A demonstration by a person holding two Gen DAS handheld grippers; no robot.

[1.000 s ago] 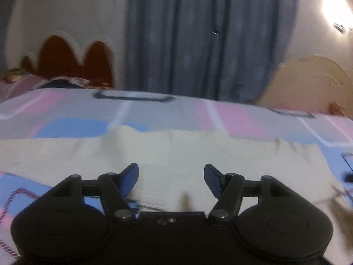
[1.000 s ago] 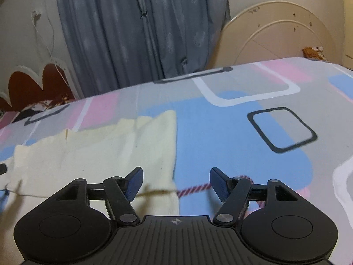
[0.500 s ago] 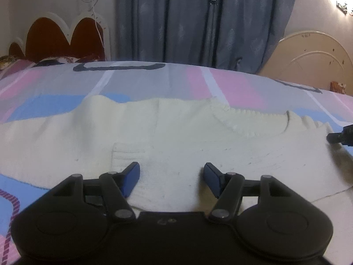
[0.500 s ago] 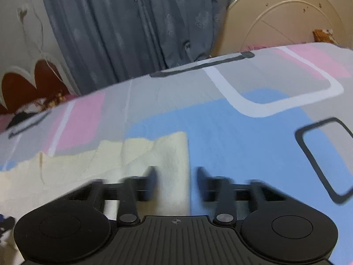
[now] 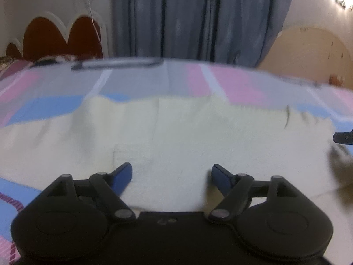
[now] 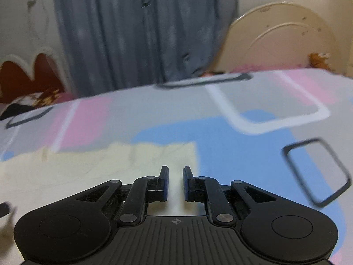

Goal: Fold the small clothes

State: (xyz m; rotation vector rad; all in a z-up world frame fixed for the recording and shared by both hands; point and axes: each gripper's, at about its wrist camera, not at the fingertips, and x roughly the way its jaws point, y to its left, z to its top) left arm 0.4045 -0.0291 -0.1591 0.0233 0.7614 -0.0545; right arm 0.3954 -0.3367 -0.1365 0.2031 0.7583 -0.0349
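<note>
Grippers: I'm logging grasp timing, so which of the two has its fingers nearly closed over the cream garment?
The right gripper: only a narrow gap remains above the cream garment. The left gripper stands wide open.

Dim, warm indoor light. A wall lamp (image 5: 343, 1) glares at the upper right. Both views are smeared by motion blur, with fisheye bending and dark corners at the edges.

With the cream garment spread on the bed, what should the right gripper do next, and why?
Probably finish closing. The right gripper is over the cream garment near its right edge, jaws narrowed with a small gap between them. The left gripper hangs wide open over the cloth, so the right seems to be taking the first hold.
</note>
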